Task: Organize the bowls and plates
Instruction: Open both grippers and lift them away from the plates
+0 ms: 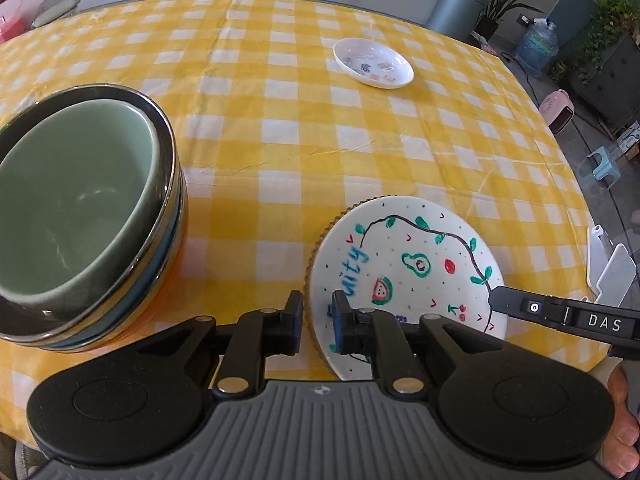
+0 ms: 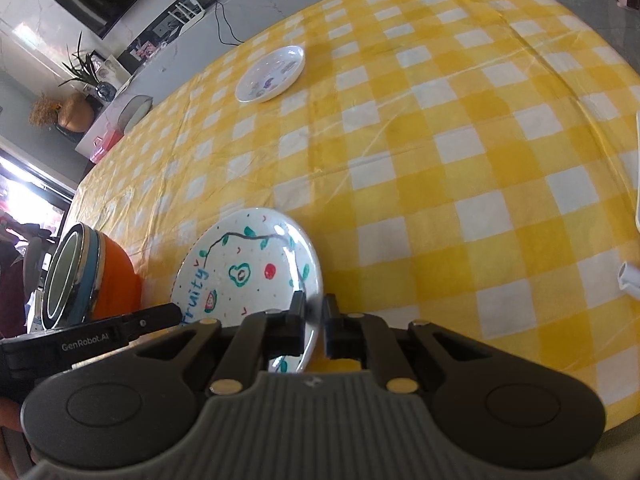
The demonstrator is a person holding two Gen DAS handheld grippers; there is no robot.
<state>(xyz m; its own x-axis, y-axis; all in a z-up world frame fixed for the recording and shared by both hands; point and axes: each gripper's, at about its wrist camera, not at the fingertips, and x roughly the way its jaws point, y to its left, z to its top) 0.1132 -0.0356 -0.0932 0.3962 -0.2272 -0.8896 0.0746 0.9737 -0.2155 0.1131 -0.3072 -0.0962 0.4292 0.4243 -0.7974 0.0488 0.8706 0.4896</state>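
Observation:
A white "Fruity" plate [image 1: 408, 268] with fruit drawings is held tilted over the yellow checked table [image 1: 280, 120]. My left gripper [image 1: 318, 322] is shut on its left rim. My right gripper [image 2: 313, 320] is shut on its right rim [image 2: 308, 276], and its finger shows in the left wrist view [image 1: 520, 306]. A stack of bowls [image 1: 80, 216], green inside a metal-rimmed bowl on blue and orange ones, stands to the left; it also shows in the right wrist view [image 2: 92, 280]. A small white plate with stickers [image 1: 374, 62] lies farther back [image 2: 272, 74].
White objects [image 1: 612, 280] lie at the table's right edge; one shows in the right wrist view [image 2: 630, 280]. Beyond the table are a grey bin [image 1: 456, 0], plants, a water jug [image 1: 536, 44] and a small blue stool [image 1: 606, 164].

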